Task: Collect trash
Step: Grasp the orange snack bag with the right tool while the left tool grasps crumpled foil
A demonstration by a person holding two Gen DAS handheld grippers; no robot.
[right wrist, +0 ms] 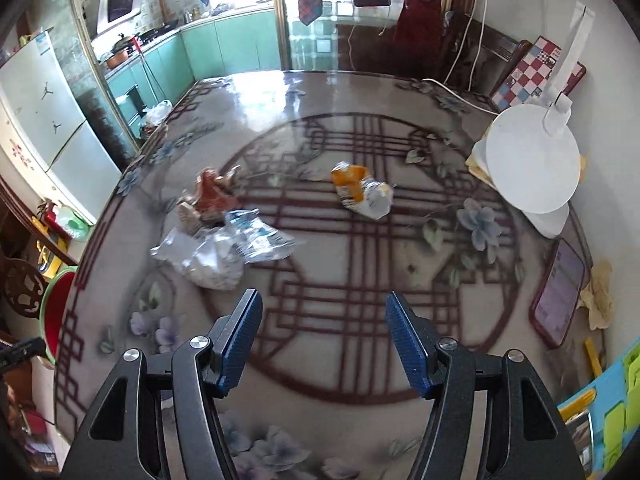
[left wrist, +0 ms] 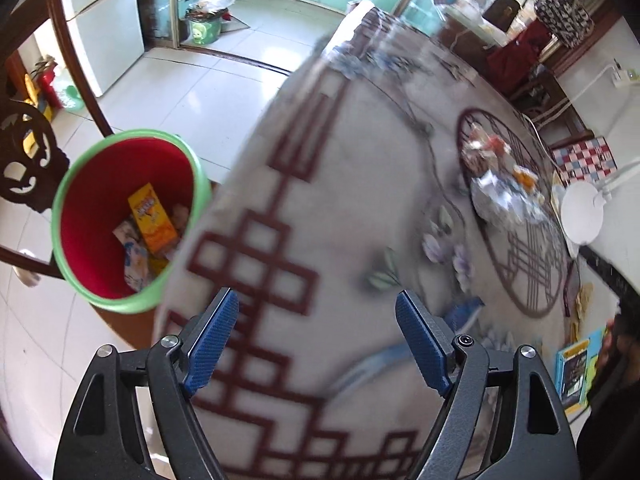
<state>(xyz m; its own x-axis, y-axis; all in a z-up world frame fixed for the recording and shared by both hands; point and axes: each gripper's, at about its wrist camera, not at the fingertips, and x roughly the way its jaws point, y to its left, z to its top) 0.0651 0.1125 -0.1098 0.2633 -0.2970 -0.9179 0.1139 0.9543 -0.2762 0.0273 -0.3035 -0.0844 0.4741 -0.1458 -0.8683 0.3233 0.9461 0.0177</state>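
Note:
A green bin with a red inside (left wrist: 124,220) stands on the floor beside the table's left edge; it holds an orange box (left wrist: 154,220) and other wrappers. My left gripper (left wrist: 316,336) is open and empty above the table edge, right of the bin. My right gripper (right wrist: 322,340) is open and empty above the table. Ahead of it lie crumpled silver wrappers (right wrist: 222,250), a red-brown wrapper (right wrist: 208,196) and an orange and white packet (right wrist: 362,192). The same trash shows blurred in the left wrist view (left wrist: 502,176). The bin's rim shows in the right wrist view (right wrist: 54,300).
The patterned table (right wrist: 360,280) carries a white lamp base (right wrist: 532,164), a phone in a red case (right wrist: 560,292), a yellow cloth (right wrist: 600,296) and a blue book (right wrist: 612,400) on its right side. A dark wooden chair (left wrist: 24,152) stands left of the bin.

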